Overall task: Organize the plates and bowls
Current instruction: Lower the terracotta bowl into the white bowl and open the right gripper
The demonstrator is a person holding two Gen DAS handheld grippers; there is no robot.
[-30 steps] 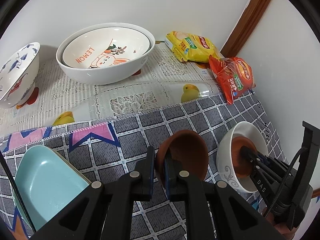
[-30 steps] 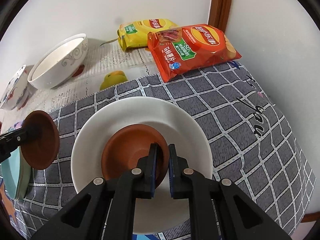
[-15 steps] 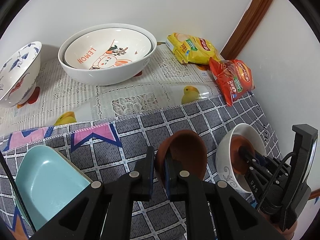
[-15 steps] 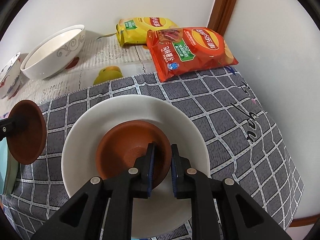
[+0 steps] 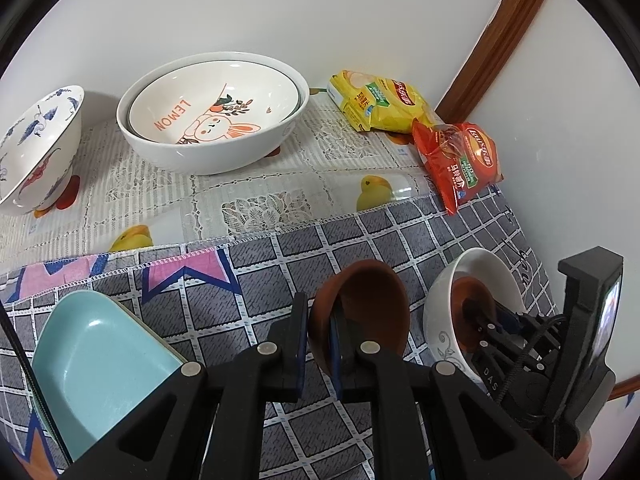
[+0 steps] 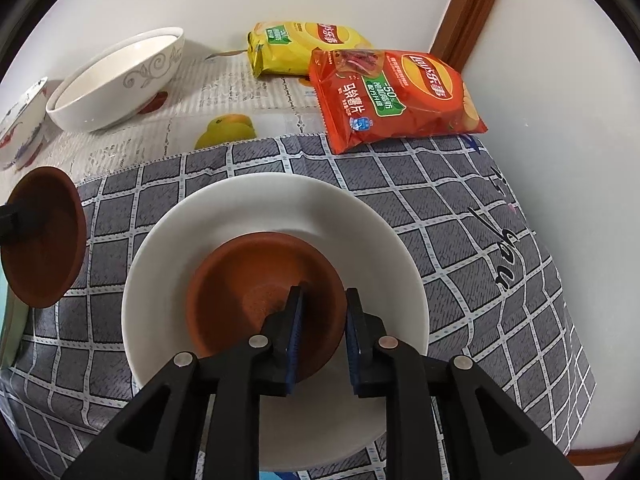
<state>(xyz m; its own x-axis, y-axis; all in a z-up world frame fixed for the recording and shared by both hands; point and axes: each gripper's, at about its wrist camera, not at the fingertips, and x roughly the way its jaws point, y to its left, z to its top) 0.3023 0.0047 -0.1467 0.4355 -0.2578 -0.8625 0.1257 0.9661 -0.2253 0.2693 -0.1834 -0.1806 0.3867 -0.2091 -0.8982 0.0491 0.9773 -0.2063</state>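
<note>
**Right claw lets go of the nested brown bowl; left still carries its twin**

Left wrist view: the left gripper [image 5: 320, 338] pinches the rim of a small brown clay bowl [image 5: 364, 312], its pads pressed together on the wall and the bowl held tilted above the grey checked cloth [image 5: 256, 264]. At 3 o'clock, the white round ceramic bowl with grey scrollwork [image 5: 440, 320] stands on the cloth with a second brown bowl inside and the right claw reaching into it. At 8 o'clock lies a pale blue rectangular dish [image 5: 96, 356]; at 11 o'clock, two stacked white bowls, the inner one printed with a rabbit [image 5: 212, 112].

Right wrist view: the right gripper [image 6: 323, 334] has just been opening. Its jaws now stand spread either side of the rim of the second small brown clay bowl [image 6: 256, 292], clear of it, where a second ago they squeezed it. That bowl rests in the white bowl [image 6: 280, 208], so this placement looks done. The held twin hangs at 9 o'clock and probably nests next.
</note>
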